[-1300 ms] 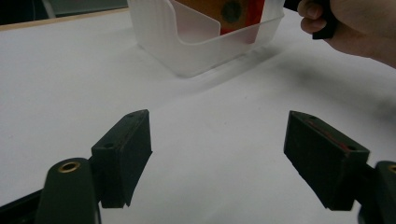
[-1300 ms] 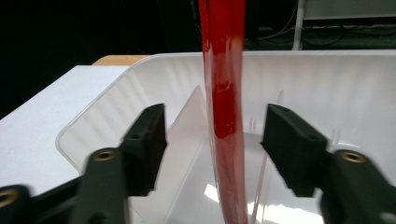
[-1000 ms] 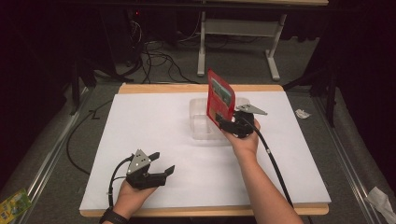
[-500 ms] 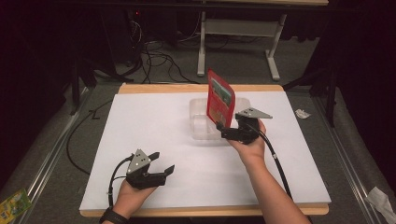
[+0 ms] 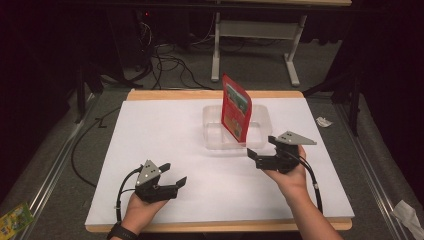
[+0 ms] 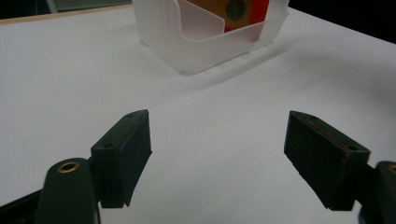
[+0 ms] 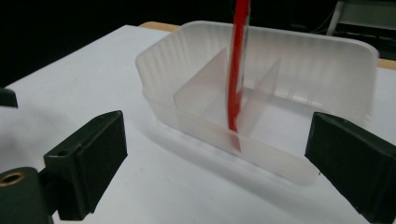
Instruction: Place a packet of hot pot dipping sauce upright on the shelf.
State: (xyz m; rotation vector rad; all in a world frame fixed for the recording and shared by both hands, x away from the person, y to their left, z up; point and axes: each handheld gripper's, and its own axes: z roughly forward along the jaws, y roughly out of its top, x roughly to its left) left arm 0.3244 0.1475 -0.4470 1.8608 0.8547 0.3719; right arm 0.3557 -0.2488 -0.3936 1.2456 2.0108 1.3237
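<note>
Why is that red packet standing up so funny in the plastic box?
The red packet stands on edge in the clear box, between two dividers, leaning slightly and rising well above the rim. Neither hand-held gripper touches it. Nothing looks spilled or broken.

Red packet (image 5: 236, 111), clear tray (image 5: 212, 136), white table (image 5: 165, 135).

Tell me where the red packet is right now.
In the high view the red packet stands on edge inside the clear divided tray, right of table centre, just beyond the open right tool.

Your bin (image 7: 299, 70) is translucent ribbed plastic, the red pouch (image 5: 236, 107) glossy film, the bench (image 5: 165, 130) matt white with wood edging, your jaws matt black.
</note>
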